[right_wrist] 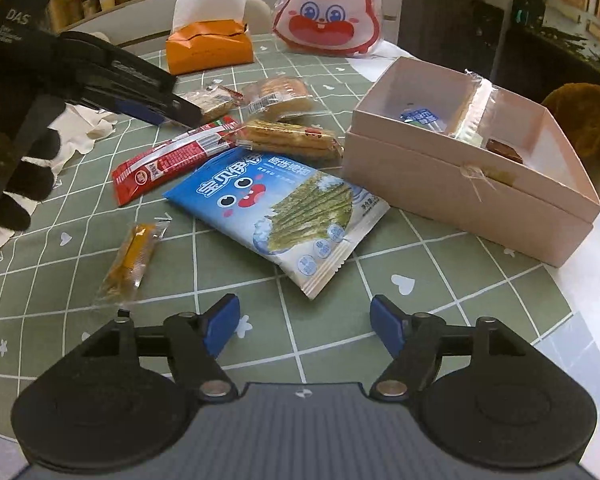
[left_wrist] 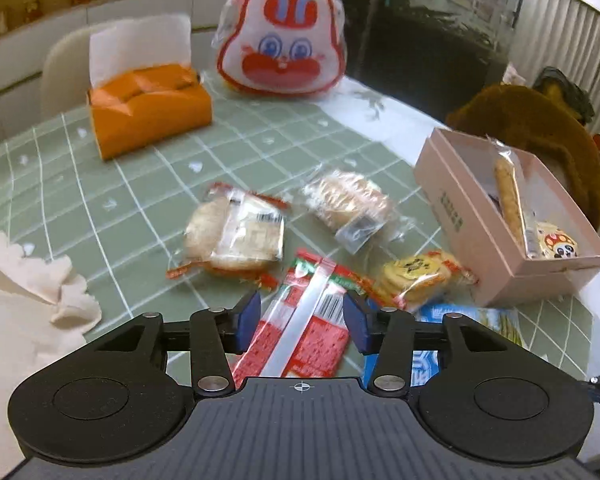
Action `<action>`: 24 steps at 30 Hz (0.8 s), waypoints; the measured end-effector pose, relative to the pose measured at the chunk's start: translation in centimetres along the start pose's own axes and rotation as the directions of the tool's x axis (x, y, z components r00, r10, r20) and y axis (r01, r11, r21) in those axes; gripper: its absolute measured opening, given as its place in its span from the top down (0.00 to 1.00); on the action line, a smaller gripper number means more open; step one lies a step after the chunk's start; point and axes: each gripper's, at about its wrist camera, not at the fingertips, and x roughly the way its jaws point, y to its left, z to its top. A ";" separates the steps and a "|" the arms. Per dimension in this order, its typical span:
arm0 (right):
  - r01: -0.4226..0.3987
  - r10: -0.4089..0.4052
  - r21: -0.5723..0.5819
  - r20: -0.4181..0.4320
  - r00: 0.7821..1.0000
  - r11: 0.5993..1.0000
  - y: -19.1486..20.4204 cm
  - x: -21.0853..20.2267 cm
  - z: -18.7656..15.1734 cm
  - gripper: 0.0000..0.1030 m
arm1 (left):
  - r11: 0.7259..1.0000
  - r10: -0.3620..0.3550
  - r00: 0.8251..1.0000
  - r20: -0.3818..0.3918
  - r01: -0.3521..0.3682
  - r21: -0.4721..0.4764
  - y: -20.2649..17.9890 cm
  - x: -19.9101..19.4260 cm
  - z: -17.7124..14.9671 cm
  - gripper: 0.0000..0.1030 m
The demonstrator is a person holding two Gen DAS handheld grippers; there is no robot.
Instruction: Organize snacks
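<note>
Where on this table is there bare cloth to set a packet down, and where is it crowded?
Bare cloth lies ahead of the right gripper, below the blue seaweed bag, and between the orange tissue box and the wrapped bread. It is crowded from the red packet to the pink box.

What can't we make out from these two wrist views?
- Pink box contents: near wall hides the bottom, right wrist view.
- Red snack packet: lower end behind the left gripper body; jaw contact unclear.
- Blue seaweed bag: mostly hidden by that gripper, left wrist view.
</note>
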 end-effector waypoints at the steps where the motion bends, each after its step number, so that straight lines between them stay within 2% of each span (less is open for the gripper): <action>1: 0.002 -0.002 0.003 0.006 1.000 1.000 0.0 0.0 -0.1 0.28 | 1.000 -0.023 0.999 -0.039 0.024 0.013 0.3 0.6 0.1 0.50; 4: 0.010 -0.011 0.010 0.018 1.000 1.000 0.0 -0.2 -0.5 0.25 | 0.994 -0.042 0.993 -0.113 0.053 0.094 0.1 1.9 -0.1 0.50; 6: 0.012 -0.012 0.013 0.017 1.000 1.000 0.0 -0.4 -0.7 0.23 | 0.990 -0.037 0.993 -0.112 0.051 0.131 0.1 2.2 -0.3 0.46; 9: 0.012 -0.012 0.013 0.021 1.000 1.000 0.0 -0.4 -0.8 0.18 | 0.990 -0.022 0.992 -0.121 0.039 0.138 0.1 2.8 0.0 0.37; 12: 0.021 -0.022 0.025 0.026 0.999 0.999 -0.1 -0.3 -1.0 0.14 | 0.988 -0.002 0.992 -0.127 0.022 0.153 -0.1 3.4 0.3 0.34; 13: 0.022 -0.022 0.024 0.026 0.999 0.999 0.0 -0.3 -1.0 0.13 | 0.986 0.004 0.991 -0.131 0.018 0.166 -0.4 3.6 0.5 0.34; 15: 0.019 -0.020 0.023 0.024 1.000 1.000 0.0 -0.2 -1.0 0.12 | 0.979 0.020 0.989 -0.146 0.011 0.205 -1.1 4.0 0.6 0.23; 17: 0.011 -0.011 0.016 0.023 1.000 1.000 0.0 -0.2 -1.1 0.08 | 0.970 0.024 0.988 -0.150 0.014 0.243 -1.8 4.0 0.3 0.22; 20: -0.009 0.009 -0.002 0.019 1.000 1.000 0.2 0.0 -1.2 0.00 | 0.972 0.013 0.989 -0.148 0.022 0.233 -1.7 3.8 0.0 0.23; 22: -0.015 0.015 -0.012 0.021 1.000 1.000 0.3 0.0 -1.3 0.00 | 0.978 0.017 0.991 -0.132 0.011 0.209 -1.4 3.1 -0.5 0.32; 23: -0.015 0.016 -0.012 0.022 1.000 1.000 0.3 0.0 -1.3 0.00 | 0.981 0.033 0.992 -0.123 -0.009 0.194 -1.3 2.7 -0.8 0.42; 24: -0.016 0.017 -0.013 0.021 1.000 1.000 0.3 0.0 -1.3 0.00 | 0.984 0.028 0.992 -0.123 -0.006 0.178 -1.2 2.2 -1.1 0.46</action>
